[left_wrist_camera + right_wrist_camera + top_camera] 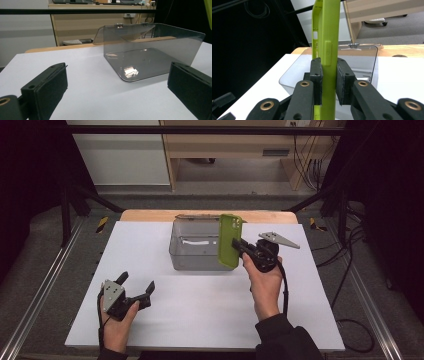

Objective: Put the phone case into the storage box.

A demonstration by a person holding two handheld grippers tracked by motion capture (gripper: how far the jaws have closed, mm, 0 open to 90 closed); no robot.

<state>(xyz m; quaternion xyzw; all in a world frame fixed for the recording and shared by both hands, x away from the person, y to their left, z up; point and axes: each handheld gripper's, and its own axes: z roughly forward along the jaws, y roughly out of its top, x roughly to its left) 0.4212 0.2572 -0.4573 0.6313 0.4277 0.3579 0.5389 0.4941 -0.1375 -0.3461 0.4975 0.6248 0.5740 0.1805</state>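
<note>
The right gripper (pixel 239 245) is closed on a green phone case (pixel 229 240) and holds it upright on its edge, just above the right wall of the clear box (pixel 192 251). The lid of the box is open at the back. The step in hand seems to be to put the case into the box. To do it well, the case should come more to the left, over the middle of the box, and go down without hitting the wall; only then should the jaws let go.

The left gripper (pixel 136 286) rests on the table (pixel 200 320) with its jaws wide apart and nothing between them, well apart from the box.

In the box lies something small and white (pixel 195 241); I cannot tell what it is. The lower end of the case is hidden behind the jaws in the right gripper view.
</note>
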